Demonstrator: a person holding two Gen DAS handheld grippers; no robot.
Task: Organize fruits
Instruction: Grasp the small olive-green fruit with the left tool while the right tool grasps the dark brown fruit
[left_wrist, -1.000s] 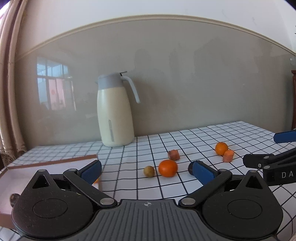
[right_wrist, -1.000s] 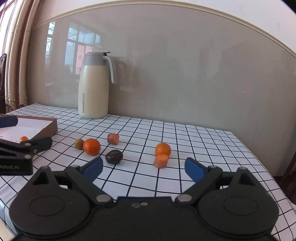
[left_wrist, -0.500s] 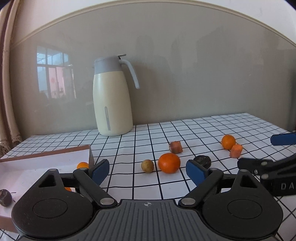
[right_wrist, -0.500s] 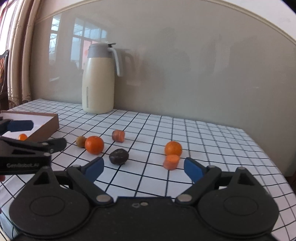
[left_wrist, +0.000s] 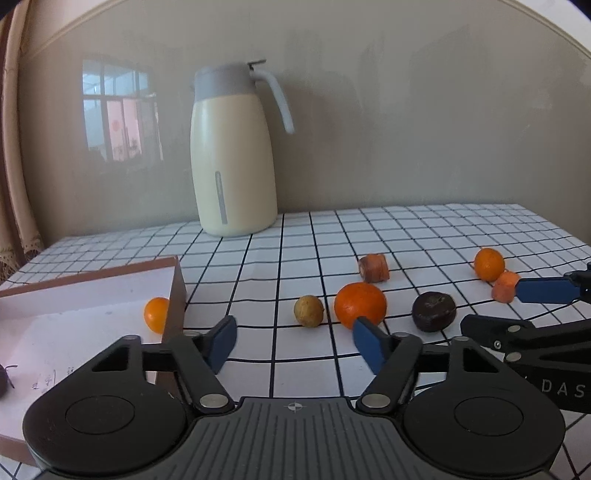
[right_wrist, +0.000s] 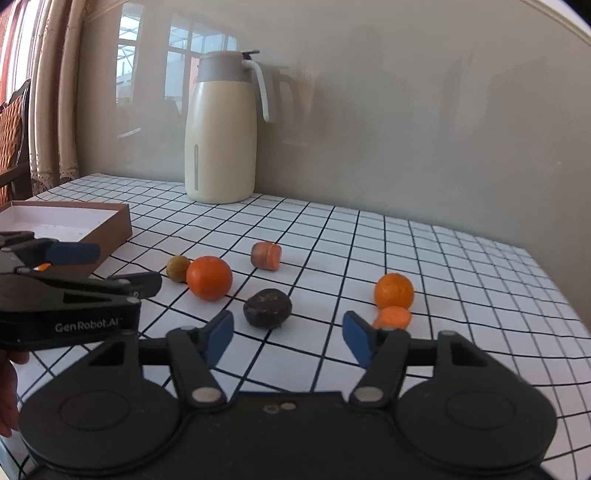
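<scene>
On the checked table lie a large orange (left_wrist: 360, 304) (right_wrist: 209, 277), a small yellow-brown fruit (left_wrist: 308, 311) (right_wrist: 177, 268), a dark round fruit (left_wrist: 433, 311) (right_wrist: 267, 308), a small orange (left_wrist: 488, 264) (right_wrist: 393, 290) and two carrot-like pieces (left_wrist: 374, 267) (left_wrist: 505, 287). A brown box (left_wrist: 176, 288) at the left holds a small orange (left_wrist: 156, 314) and a dark fruit (left_wrist: 3, 380). My left gripper (left_wrist: 295, 343) is open and empty, just in front of the yellow-brown fruit and large orange. My right gripper (right_wrist: 288, 339) is open and empty, just in front of the dark fruit.
A cream jug (left_wrist: 232, 155) with a grey lid stands at the back by the wall. The table's right edge (right_wrist: 565, 295) lies beyond the small orange. Curtains (right_wrist: 55, 110) and a chair (right_wrist: 14, 125) are at the far left.
Both grippers have moved forward and lower towards the fruits, which look larger and nearer now. Their jaws stay open. The fruits have not moved.
</scene>
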